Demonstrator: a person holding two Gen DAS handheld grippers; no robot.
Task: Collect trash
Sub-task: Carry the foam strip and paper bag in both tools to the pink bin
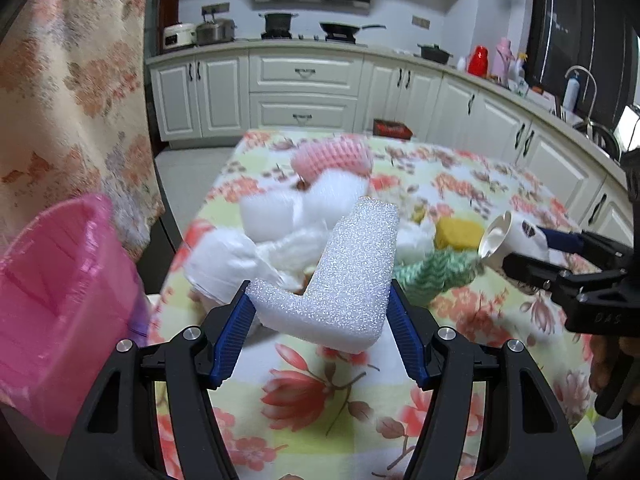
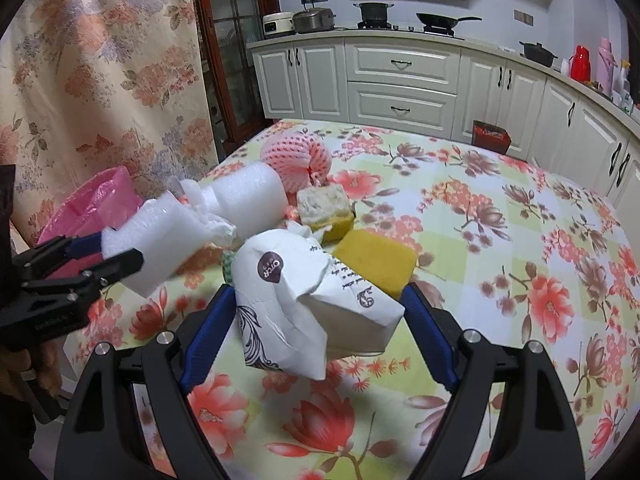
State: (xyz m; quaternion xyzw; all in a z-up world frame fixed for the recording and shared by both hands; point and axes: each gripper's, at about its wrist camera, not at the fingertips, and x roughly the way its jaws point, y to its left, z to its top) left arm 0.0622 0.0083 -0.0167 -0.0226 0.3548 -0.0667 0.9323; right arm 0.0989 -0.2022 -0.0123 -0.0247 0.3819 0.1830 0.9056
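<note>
My left gripper [image 1: 320,292] is shut on a white L-shaped foam piece [image 1: 352,264], its blue pads pressing both sides, held above the floral tablecloth [image 1: 320,408]. In the right wrist view that gripper [image 2: 120,250] comes in from the left with the foam piece [image 2: 168,240]. My right gripper [image 2: 318,292] is shut on a crushed white paper cup [image 2: 304,300] with dark print, also lifted off the table. The left wrist view shows it [image 1: 524,246] at the right with the cup [image 1: 508,236]. A bin lined with a pink bag [image 1: 52,300] stands left of the table.
More trash lies mid-table: a pink foam net [image 2: 296,156], white foam rolls [image 2: 248,196], a yellow sponge [image 2: 376,260], an older sponge [image 2: 324,204] and a green cloth [image 1: 436,272]. A floral curtain [image 2: 100,80] hangs at the left. Kitchen cabinets [image 2: 400,80] line the back.
</note>
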